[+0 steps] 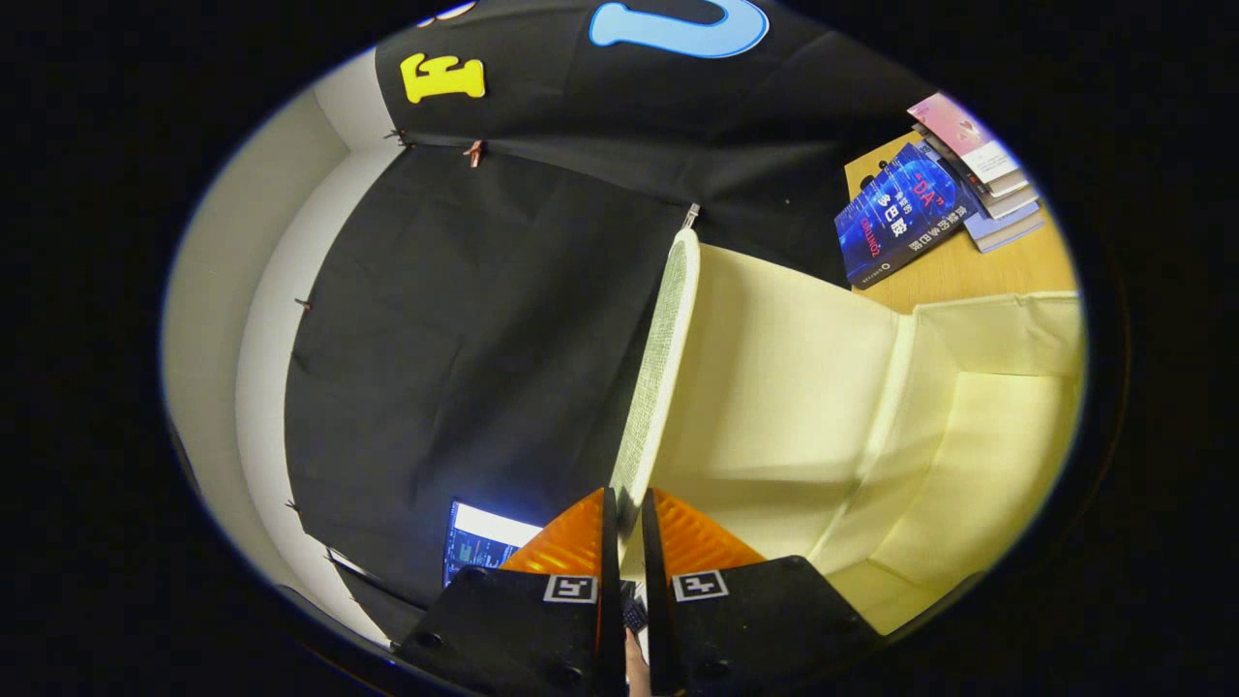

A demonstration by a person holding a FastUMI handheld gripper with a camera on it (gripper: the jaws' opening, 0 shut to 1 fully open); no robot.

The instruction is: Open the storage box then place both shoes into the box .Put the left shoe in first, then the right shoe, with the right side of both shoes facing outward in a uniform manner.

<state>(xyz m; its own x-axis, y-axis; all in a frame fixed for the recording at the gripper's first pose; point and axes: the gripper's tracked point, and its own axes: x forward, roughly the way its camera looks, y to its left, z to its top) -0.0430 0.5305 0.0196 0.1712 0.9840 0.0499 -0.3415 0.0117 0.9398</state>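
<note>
The gripper [621,513] has its two fingers pinched together on the edge of the pale cream fabric lid flap [663,368] of the cream cloth storage box [968,445], which is swung up and open — the first step looks nearly done. The hollow inside holds no shoes, so both placements remain. A stack of books [929,203] on the wooden table [978,271] sits just beyond the box's far wall.

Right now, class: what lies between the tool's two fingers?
The box lid's edge, seen in the gripper view; both fingers pinch it, holding the lid raised.
</note>
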